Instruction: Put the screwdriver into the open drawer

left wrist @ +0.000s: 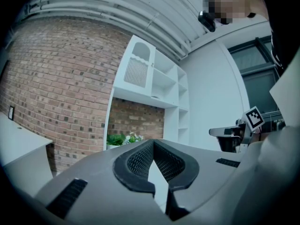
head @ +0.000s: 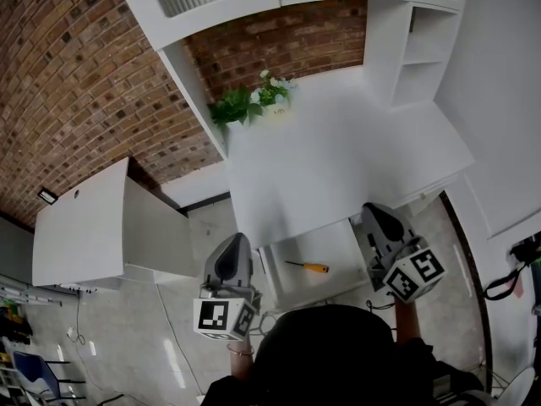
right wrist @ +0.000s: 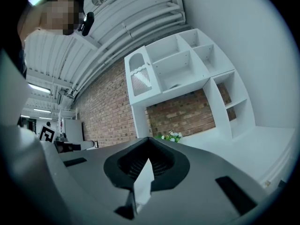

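Note:
The screwdriver [head: 308, 267], with an orange handle and a dark shaft, lies inside the open white drawer [head: 292, 293] under the front edge of the white desk [head: 338, 159]. My left gripper [head: 234, 245] hovers just left of the drawer, and my right gripper [head: 373, 214] just right of it, both above the floor. Neither touches the screwdriver. In the left gripper view the jaws of the left gripper [left wrist: 159, 175] are closed with nothing between them. The right gripper [right wrist: 142, 179] looks the same in its own view. Both gripper views point up toward the wall, so the drawer is hidden there.
A potted plant with white flowers [head: 254, 100] stands at the desk's back left corner. White shelving [head: 414, 49] rises at the back right. A low white cabinet [head: 84, 227] sits to the left against the brick wall. Cables lie on the floor at the far right [head: 511, 277].

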Demonstrator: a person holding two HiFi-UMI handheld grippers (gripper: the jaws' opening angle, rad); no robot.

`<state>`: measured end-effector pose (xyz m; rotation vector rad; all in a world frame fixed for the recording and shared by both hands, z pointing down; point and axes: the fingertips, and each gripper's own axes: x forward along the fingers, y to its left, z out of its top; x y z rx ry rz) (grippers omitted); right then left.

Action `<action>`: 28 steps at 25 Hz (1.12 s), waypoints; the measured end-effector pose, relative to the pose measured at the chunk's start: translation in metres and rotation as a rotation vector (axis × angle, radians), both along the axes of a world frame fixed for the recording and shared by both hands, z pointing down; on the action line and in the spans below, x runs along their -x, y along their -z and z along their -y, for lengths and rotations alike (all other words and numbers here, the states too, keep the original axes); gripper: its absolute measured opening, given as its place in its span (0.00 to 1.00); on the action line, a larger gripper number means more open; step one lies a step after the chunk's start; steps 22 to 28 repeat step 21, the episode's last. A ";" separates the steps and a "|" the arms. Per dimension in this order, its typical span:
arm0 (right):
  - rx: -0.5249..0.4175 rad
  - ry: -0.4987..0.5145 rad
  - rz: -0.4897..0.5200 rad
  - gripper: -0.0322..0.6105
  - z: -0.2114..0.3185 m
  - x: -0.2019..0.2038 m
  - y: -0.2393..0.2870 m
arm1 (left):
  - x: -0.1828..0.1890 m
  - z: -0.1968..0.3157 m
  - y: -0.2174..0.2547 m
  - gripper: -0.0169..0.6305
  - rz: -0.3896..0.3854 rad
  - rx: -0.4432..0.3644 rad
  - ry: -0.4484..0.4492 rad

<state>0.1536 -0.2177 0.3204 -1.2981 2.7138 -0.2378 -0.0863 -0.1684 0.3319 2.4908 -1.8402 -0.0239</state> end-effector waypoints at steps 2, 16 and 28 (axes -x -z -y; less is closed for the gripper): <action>-0.001 -0.001 -0.005 0.07 0.000 0.000 0.000 | 0.000 0.000 0.000 0.04 -0.004 0.003 0.005; 0.009 -0.010 -0.037 0.07 0.005 -0.002 -0.005 | -0.001 0.004 -0.002 0.04 0.007 0.019 0.005; 0.010 -0.009 -0.045 0.07 0.007 -0.004 -0.007 | -0.004 0.007 -0.001 0.04 0.010 0.024 0.007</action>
